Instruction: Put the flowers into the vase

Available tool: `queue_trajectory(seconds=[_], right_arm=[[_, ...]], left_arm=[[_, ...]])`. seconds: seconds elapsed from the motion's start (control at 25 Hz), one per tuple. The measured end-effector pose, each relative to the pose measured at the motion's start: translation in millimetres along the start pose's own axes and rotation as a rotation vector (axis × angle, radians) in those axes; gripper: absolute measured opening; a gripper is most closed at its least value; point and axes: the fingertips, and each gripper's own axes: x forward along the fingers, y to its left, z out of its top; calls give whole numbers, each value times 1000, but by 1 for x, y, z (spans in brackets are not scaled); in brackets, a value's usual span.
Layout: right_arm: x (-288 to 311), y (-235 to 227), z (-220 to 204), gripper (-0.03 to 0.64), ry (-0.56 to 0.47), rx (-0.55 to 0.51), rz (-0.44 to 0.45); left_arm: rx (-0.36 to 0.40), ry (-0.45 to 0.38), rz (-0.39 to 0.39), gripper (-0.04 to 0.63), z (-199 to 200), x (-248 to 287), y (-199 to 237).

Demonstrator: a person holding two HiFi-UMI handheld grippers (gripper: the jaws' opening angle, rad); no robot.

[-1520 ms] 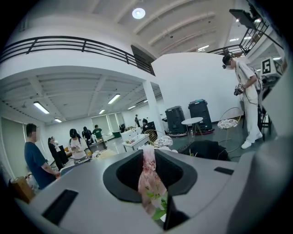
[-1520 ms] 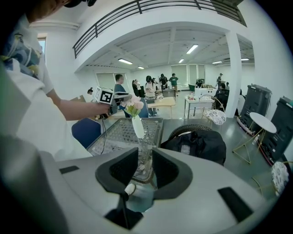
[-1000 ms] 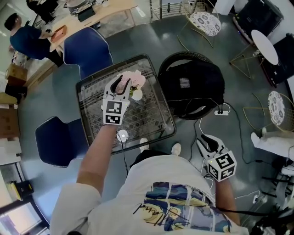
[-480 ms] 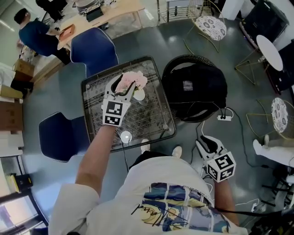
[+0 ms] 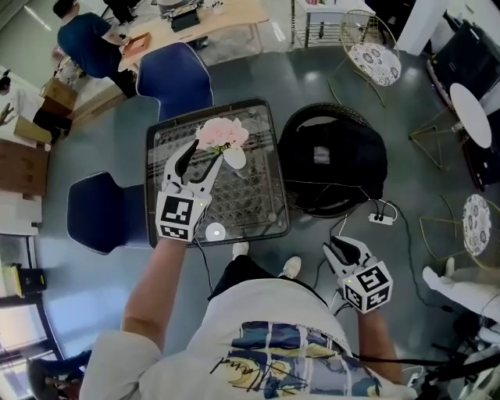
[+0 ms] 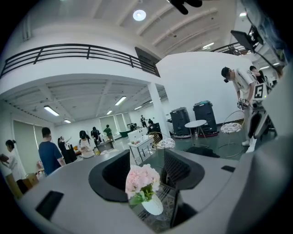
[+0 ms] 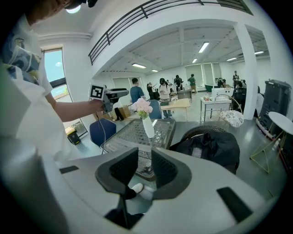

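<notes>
A bunch of pink flowers [image 5: 223, 133] stands upright in a small white vase [image 5: 233, 158] on the glass table [image 5: 164, 144]. My left gripper [image 5: 197, 156] hangs just short of the bunch, its jaws opening and apart from the flowers. In the left gripper view the flowers [image 6: 143, 178] and vase [image 6: 153, 205] show beyond the gap of the left gripper [image 6: 146, 176], untouched. My right gripper [image 5: 341, 248] hangs low beside my hip, off the table, open and empty. From the right gripper [image 7: 144, 170] the vase [image 7: 149, 128] shows far off.
Two blue chairs [image 5: 176, 74] [image 5: 98, 212] stand at the table's far and left sides. A round wicker chair with a black bag [image 5: 332, 160] is right of the table. A small white disc [image 5: 212, 231] with a cable lies at the table's near edge. People sit at a desk [image 5: 195, 19] beyond.
My left gripper has drawn back from the flowers toward me and its jaws have spread. The flowers stay standing in the vase. The right gripper has hardly moved.
</notes>
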Motion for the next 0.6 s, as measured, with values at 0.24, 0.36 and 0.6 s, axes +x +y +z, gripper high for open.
queue_trajectory(seconds=[0.24,0.36,0.6], right_arm=[[13,6,-11,92,26,-72,167],[22,16,-8,92,40,-147,237],[18,62,4,91,-10,-203,299]], left_arm=[[-152,131,-44,218,-11,-70,-60],[-251,184,-90,139,-16,-97,-91],[-301,171,-221,9,2,-144,-161]])
